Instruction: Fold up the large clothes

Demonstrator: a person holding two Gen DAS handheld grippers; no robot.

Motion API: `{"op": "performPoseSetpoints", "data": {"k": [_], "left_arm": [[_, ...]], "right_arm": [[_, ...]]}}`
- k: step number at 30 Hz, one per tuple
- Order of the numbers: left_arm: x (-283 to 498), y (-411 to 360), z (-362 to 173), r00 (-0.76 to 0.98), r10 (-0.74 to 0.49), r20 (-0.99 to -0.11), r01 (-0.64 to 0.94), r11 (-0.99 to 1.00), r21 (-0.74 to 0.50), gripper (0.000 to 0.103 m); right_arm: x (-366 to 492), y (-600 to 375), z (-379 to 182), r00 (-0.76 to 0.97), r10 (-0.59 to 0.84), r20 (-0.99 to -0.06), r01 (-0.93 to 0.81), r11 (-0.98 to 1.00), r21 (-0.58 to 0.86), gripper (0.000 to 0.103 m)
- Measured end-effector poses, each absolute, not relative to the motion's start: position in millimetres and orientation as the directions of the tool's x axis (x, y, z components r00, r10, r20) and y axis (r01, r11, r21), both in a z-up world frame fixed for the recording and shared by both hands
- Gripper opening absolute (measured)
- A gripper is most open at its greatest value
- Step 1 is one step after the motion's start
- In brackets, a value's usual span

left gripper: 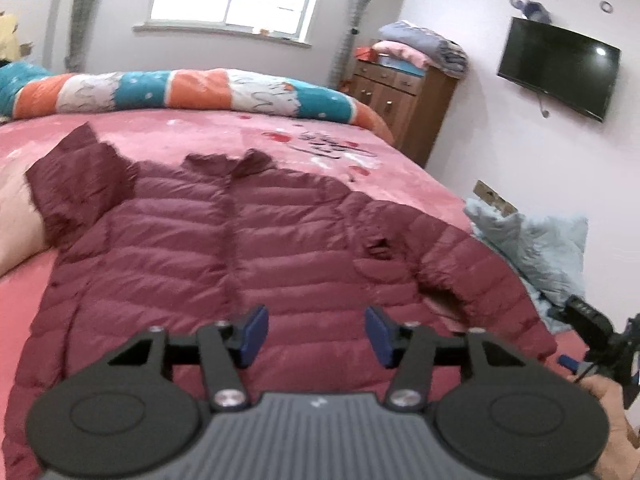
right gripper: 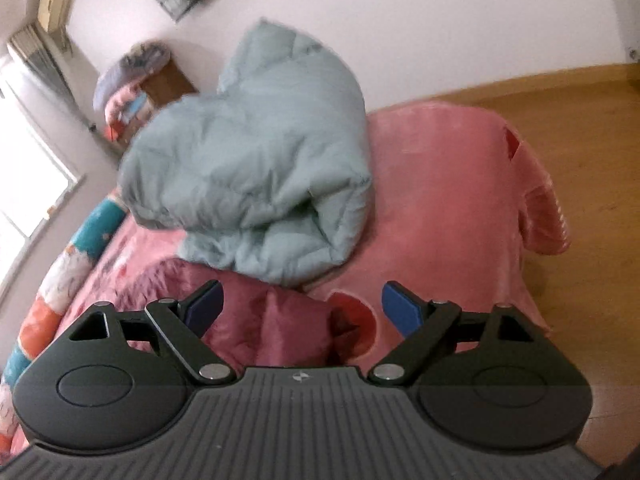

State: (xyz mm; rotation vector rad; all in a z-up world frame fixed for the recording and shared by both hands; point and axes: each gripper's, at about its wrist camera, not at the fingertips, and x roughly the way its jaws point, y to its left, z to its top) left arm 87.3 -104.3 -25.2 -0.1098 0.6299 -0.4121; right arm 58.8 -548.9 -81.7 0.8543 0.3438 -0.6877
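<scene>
A maroon quilted puffer jacket [left gripper: 248, 240] lies spread flat, front up, on the pink bed cover [left gripper: 224, 136], collar toward the far side and both sleeves out. My left gripper [left gripper: 316, 334] is open and empty, hovering above the jacket's lower front. My right gripper [right gripper: 302, 310] is open and empty, hovering above a maroon sleeve end [right gripper: 280, 320] near the bed's corner. The right gripper also shows at the right edge of the left wrist view [left gripper: 596, 340].
A bundled light-blue padded garment [right gripper: 256, 168] lies on the bed beyond the sleeve. A rolled orange, teal and white quilt [left gripper: 192, 92] lines the far side. A wooden dresser [left gripper: 400, 100], a wall TV [left gripper: 560, 66] and wood floor [right gripper: 580, 128] surround the bed.
</scene>
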Motion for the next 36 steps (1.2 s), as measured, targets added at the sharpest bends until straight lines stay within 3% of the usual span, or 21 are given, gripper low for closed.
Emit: {"op": "performPoseSetpoints", "data": {"k": [6,9,17,18,23,28,36], "left_arm": [[84.8,-137.7,-8.2,0.732,-0.436,-0.523,0.388,0.898,-0.206,0.060],[81.5,-147.6,-0.8,0.745,-0.434,-0.508,0.399,0.899,-0.182,0.068],[86.4,-151.1,-4.0,0.747,-0.436,-0.503,0.398,0.898,-0.186,0.071],[88.0,-149.9,-5.2,0.746,-0.438,-0.502,0.397,0.897,-0.193,0.072],[102.7,-129.6,-18.0,0.747,-0.455,-0.484,0.370,0.890,-0.265,0.075],[120.4,-100.5,-32.5,0.751,-0.452,-0.481,0.333,0.888,-0.316,0.076],[157.9,-51.6,-53.8,0.761,-0.436,-0.481,0.282,0.889,-0.360,0.078]], "right_arm": [[77.2,-552.3,-95.5,0.763,-0.271,-0.587,0.634,0.493,0.596,0.103],[79.0,-553.3,-98.1,0.770,-0.235,-0.593,0.624,0.470,0.624,0.103],[106.4,-541.7,-93.4,0.789,-0.133,-0.599,0.567,0.531,0.630,0.103],[108.1,-542.1,-93.7,0.789,-0.133,-0.600,0.568,0.531,0.629,0.099],[110.4,-546.4,-101.8,0.792,-0.092,-0.603,0.563,0.493,0.663,0.042],[113.5,-542.6,-95.8,0.832,-0.093,-0.547,0.507,0.529,0.681,0.029],[125.2,-509.2,-35.3,0.890,-0.117,-0.441,0.370,0.750,0.549,0.024]]}}
